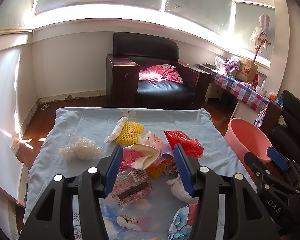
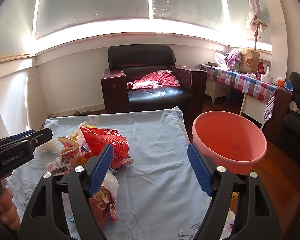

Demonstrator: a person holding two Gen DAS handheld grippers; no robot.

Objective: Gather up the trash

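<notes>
A heap of trash lies on a table under a light blue cloth (image 1: 210, 124): a red plastic bag (image 1: 183, 141), a yellow foam net (image 1: 130, 133), a white foam strip (image 1: 117, 129), a clear crumpled film (image 1: 80, 149), a barcoded wrapper (image 1: 133, 184) and a white tissue (image 1: 179, 190). My left gripper (image 1: 148, 170) is open above the heap, holding nothing. My right gripper (image 2: 150, 170) is open and empty over bare cloth (image 2: 156, 140), with the red bag (image 2: 106, 140) by its left finger. A pink bucket (image 2: 230, 140) stands to the right of the table.
A black armchair (image 2: 150, 80) with a pink garment stands beyond the table's far edge. A side table (image 2: 248, 84) with a checked cloth and bags is at the back right. Wooden floor (image 2: 280, 180) surrounds the bucket. Another black seat (image 2: 298, 120) is at the far right.
</notes>
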